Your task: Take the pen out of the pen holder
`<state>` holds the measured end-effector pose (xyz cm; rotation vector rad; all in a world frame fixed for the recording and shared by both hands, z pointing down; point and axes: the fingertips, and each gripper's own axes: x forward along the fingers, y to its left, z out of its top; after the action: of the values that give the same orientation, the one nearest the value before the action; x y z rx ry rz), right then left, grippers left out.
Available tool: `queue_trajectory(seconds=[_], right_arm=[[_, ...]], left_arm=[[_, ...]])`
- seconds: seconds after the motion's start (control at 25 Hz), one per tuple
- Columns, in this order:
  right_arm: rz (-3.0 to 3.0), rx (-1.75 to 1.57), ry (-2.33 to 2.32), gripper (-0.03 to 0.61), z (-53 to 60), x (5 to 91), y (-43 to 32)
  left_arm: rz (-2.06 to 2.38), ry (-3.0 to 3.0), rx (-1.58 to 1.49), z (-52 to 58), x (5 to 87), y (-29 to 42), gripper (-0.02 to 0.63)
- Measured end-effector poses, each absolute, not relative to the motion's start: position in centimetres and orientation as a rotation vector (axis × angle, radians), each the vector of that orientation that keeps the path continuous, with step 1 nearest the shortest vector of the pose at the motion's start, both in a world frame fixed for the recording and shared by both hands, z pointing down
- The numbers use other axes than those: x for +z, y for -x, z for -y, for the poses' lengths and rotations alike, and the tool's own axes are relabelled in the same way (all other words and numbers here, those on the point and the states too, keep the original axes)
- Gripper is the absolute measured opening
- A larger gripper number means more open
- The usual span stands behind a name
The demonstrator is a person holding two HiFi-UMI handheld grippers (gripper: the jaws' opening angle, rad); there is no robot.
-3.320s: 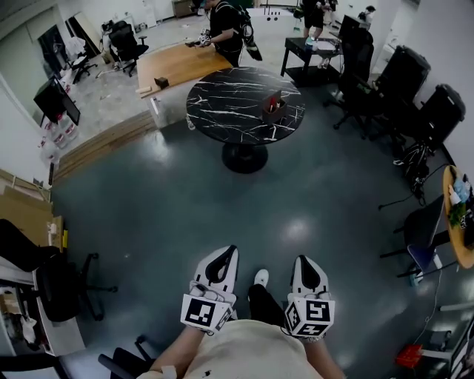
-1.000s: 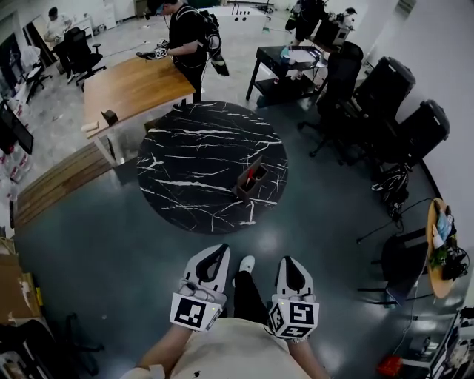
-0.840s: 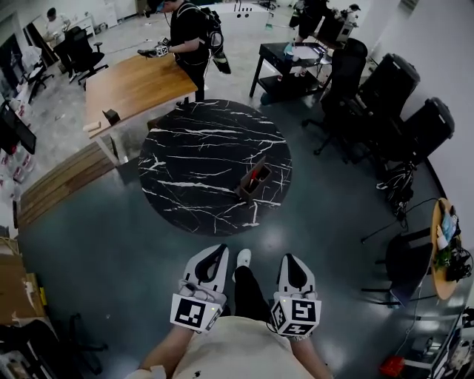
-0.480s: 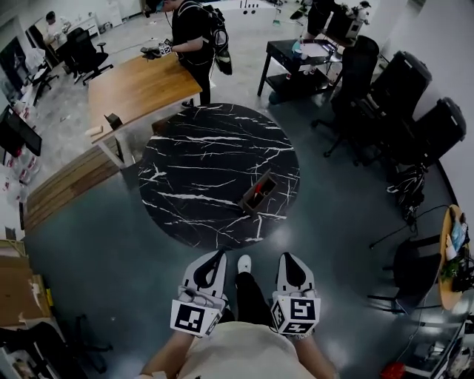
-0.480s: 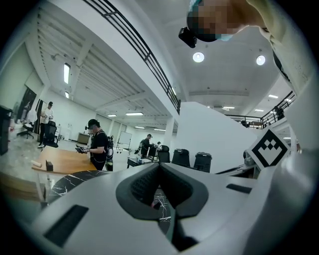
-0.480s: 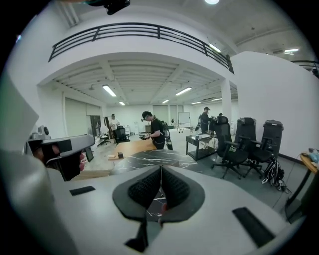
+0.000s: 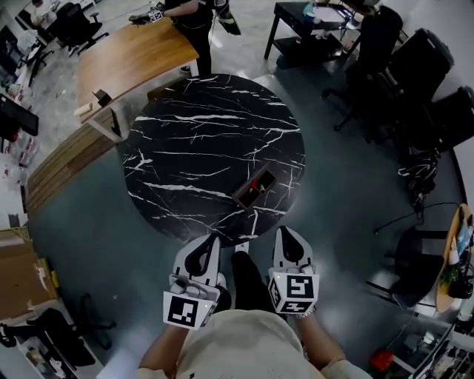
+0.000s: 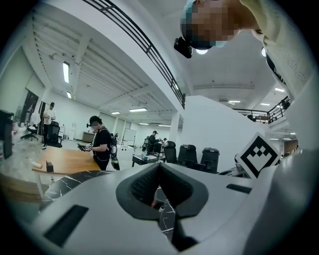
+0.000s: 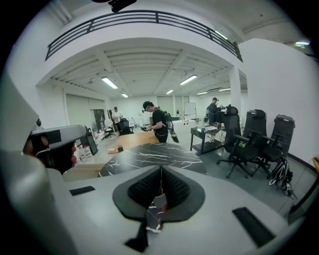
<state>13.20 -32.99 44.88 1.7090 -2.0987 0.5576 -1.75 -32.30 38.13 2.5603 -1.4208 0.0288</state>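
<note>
A brown open pen holder [image 7: 254, 186] stands near the front edge of the round black marble table [image 7: 192, 141]. A red pen [image 7: 253, 184] shows inside it. My left gripper [image 7: 212, 238] and right gripper [image 7: 282, 231] are held side by side just short of the table's near rim, both shut with nothing between the jaws. Through the small gap under the shut jaws the holder with a red spot shows in the left gripper view [image 8: 154, 203] and in the right gripper view [image 9: 159, 201].
A wooden desk [image 7: 137, 55] stands behind the table, with a person [image 7: 194, 11] at its far end. Black office chairs [image 7: 422, 66] and a dark side table [image 7: 311, 18] are at the right. Cardboard [image 7: 18, 274] lies at the left. My shoe [image 7: 241, 248] is at the table's base.
The table and pen holder have come much closer, from across the floor to just ahead of the grippers. Both grippers stayed shut in front of the body.
</note>
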Motion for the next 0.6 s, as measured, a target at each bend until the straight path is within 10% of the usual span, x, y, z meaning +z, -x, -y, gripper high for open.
queue_trajectory(seconds=[0.6], right_arm=[[1.992, 0.767, -1.345, 0.022, 41.7, 56.6, -12.4]], left_arm=[[1.531, -2.397, 0.161, 40.5, 42.1, 0.4, 0.009]])
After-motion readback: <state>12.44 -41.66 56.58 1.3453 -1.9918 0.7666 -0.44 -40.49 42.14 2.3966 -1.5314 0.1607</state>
